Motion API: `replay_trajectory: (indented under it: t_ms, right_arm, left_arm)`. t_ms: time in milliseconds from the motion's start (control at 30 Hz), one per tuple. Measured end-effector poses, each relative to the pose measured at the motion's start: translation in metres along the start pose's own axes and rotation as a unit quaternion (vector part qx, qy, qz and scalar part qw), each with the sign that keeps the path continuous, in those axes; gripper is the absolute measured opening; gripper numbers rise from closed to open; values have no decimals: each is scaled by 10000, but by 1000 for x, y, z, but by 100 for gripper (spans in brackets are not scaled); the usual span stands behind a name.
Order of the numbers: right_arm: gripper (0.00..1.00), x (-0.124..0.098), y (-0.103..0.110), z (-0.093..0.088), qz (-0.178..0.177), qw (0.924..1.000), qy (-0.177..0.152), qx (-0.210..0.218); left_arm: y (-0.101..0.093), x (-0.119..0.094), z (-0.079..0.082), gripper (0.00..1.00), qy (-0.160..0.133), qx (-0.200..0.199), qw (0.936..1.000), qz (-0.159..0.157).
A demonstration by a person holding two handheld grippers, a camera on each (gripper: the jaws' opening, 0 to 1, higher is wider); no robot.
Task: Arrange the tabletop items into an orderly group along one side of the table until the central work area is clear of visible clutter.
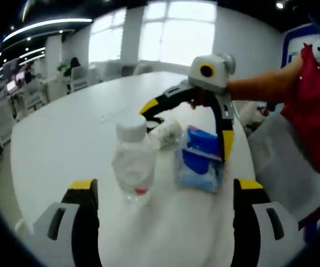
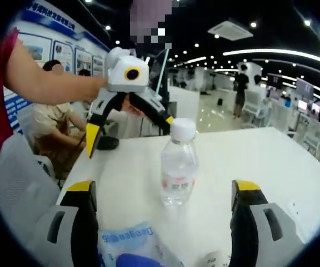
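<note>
A clear plastic water bottle (image 1: 133, 161) with a white cap stands upright on the white table (image 1: 60, 144). My left gripper (image 1: 165, 186) is open, with the bottle ahead of its jaws and nearer the left one. Right of the bottle lies a blue wipes pack (image 1: 199, 158), and behind it a crumpled white wrapper (image 1: 168, 132). My right gripper (image 1: 188, 126) reaches in from the right, open, with one jaw on each side of the pack and wrapper. In the right gripper view the bottle (image 2: 178, 167) stands ahead of the open right gripper (image 2: 163, 186), the pack (image 2: 129, 245) lies at the bottom edge, and the left gripper (image 2: 130, 129) is open beyond it.
A person's bare arm (image 1: 260, 86) in a red sleeve holds the right gripper. A white chair (image 1: 282, 161) stands against the table's right side. The far table top (image 2: 271, 161) is bare white. A seated person (image 2: 46, 122) and office desks lie beyond the table edge.
</note>
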State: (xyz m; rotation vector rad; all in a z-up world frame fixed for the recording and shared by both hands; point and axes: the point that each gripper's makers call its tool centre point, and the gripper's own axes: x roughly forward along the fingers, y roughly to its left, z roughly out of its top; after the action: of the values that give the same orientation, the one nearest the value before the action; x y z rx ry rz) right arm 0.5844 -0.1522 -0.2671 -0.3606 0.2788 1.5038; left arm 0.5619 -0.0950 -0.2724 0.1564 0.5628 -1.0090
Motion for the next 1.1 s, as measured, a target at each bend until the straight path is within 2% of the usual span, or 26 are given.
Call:
replay_trajectory:
  t_ms: [167, 433, 700, 833, 1100]
  right_arm:
    - [99, -17, 12, 5, -35, 9999, -100, -55]
    - [99, -56, 24, 5, -254, 9994, -221, -11]
    - [99, -97, 40, -3, -486, 9985, -232, 12]
    - [99, -117, 52, -7, -608, 9977, -282, 53]
    - [98, -145, 77, -16, -728, 9968, -309, 148]
  left_arm:
    - [-14, -13, 2, 96, -226, -247, 9992, 205]
    - [-42, -28, 5, 95, -385, -322, 9979, 402]
    - [-78, -29, 19, 94, -679, -352, 9960, 453]
    - [-95, -26, 20, 94, -721, -342, 9958, 448]
    - [-130, -17, 28, 92, -971, -391, 9935, 442]
